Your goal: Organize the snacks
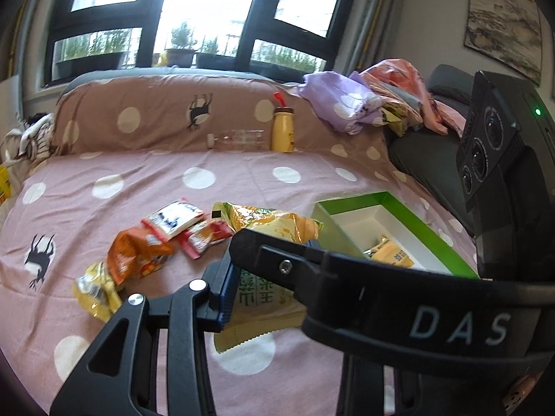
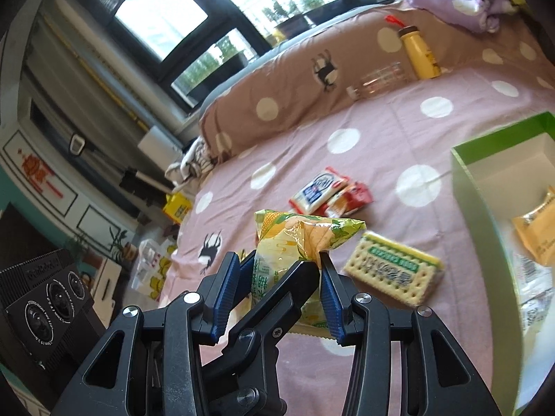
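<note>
Between our two grippers, the yellow-green corn snack bag [image 2: 295, 242] hangs above the pink dotted bedspread [image 1: 242, 173]; right gripper [image 2: 282, 277] is clamped on it, left gripper [image 1: 263, 277] also pinches it, jaws fully closed on the film; just beyond, we see a cracker pack [image 2: 395, 272] lying on the spread beside the green box [image 1: 433, 235], one yellow packet [image 1: 390, 254] inside; farther, red-white packets [image 2: 329, 190]; a yellow bottle [image 1: 282, 130] stands upright at the pillow.

Black gripper [image 2: 277, 277], ribbed blue pads [image 2: 222, 298]
</note>
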